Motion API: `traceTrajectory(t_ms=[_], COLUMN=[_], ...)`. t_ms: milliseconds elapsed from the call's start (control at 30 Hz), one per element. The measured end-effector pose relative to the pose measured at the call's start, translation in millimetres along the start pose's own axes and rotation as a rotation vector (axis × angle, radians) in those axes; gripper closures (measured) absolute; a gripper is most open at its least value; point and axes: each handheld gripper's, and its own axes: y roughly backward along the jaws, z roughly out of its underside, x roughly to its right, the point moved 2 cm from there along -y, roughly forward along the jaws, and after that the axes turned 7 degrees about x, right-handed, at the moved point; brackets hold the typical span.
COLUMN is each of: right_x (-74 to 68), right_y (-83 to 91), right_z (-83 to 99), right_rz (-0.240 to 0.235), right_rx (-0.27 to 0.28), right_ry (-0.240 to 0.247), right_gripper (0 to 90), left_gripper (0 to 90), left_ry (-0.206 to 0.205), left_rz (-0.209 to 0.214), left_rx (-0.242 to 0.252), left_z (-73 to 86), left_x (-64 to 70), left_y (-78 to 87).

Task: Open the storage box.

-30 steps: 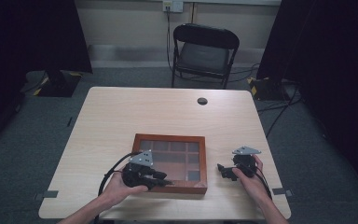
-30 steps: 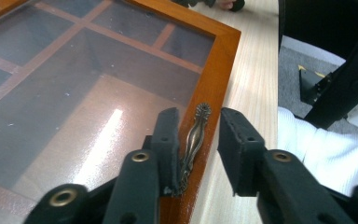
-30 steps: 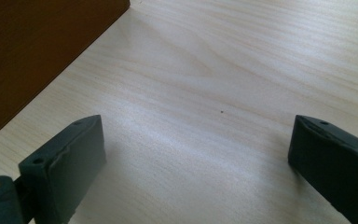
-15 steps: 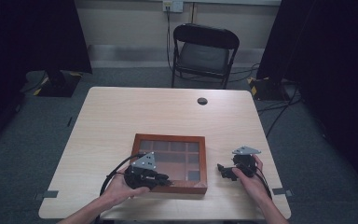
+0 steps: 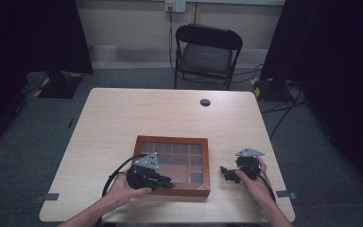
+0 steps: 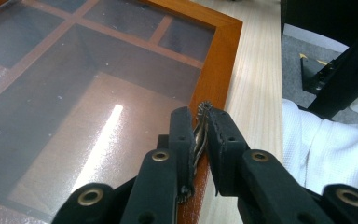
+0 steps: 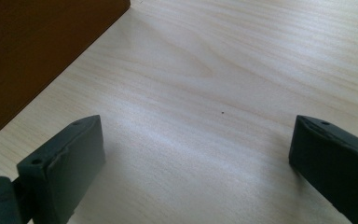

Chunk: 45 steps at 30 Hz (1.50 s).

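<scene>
Your shallow reddish-brown wooden box [image 6: 223,56] has a smooth, satin-finished frame, and its clear lid pane [image 6: 74,102] is glossy, throwing back a bright streak of light and showing fine dust specks. Your left claw [image 6: 199,140] has matt black plastic jaws with brass-coloured rivets, pinching a small ridged metal latch [image 6: 200,126] of dull brassy sheen. Your right claw [image 7: 196,154] has matt, slightly rough dark pads. The pale wood-grain counter [image 7: 242,70] looks smooth with a soft sheen.
</scene>
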Motion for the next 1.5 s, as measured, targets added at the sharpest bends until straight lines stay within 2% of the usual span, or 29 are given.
traceTrajectory(t_ms=[133, 267, 400, 633, 733, 833, 1033, 1300, 1500], right_x=[-0.2, -0.3, -0.3, -0.3, -0.3, -0.1, -0.1, -0.1, -0.1], right_y=[0.0, 0.1, 0.0, -0.1, -0.1, -0.1, -0.3, -0.3, -0.3], right_z=[-0.1, -0.1, -0.1, -0.1, -0.2, -0.2, -0.2, -0.2, -0.2], right_rz=[0.001, 0.001, 0.001, 0.001, 0.001, 0.001, 0.0, 0.0, 0.0], right_rx=[-0.002, -0.003, -0.003, -0.003, -0.003, -0.003, -0.003, -0.003, -0.003], right_ry=[-0.003, -0.005, -0.003, -0.003, -0.003, -0.002, 0.0, 0.0, 0.0], right_gripper=[2.3, 2.2, 2.2, 2.1, 2.1, 2.0, 2.0, 2.0, 2.0], left_gripper=[80.5, 80.7, 80.8, 80.9, 80.9, 81.0, 81.0, 81.1, 81.1], left_ry=[0.029, 0.016, 0.004, 0.023, 0.043, 0.04, 0.061, 0.061, 0.065], left_rz=[0.016, 0.016, 0.014, 0.026, 0.03, 0.038, 0.048, 0.048, 0.053], left_rx=[0.016, -0.002, 0.004, 0.023, 0.013, 0.01, 0.048, 0.031, 0.047], left_z=[0.1, -0.8, -1.3, -4.6, -7.1, -12.2, -19.4, -20.9, -24.0], left_x=[-2.2, -2.2, -1.2, -2.4, -2.8, -3.4, -4.5, -4.5, -5.3], left_y=[-1.1, 0.1, 0.1, 1.4, 3.0, 4.3, 11.7, 10.8, 14.8])
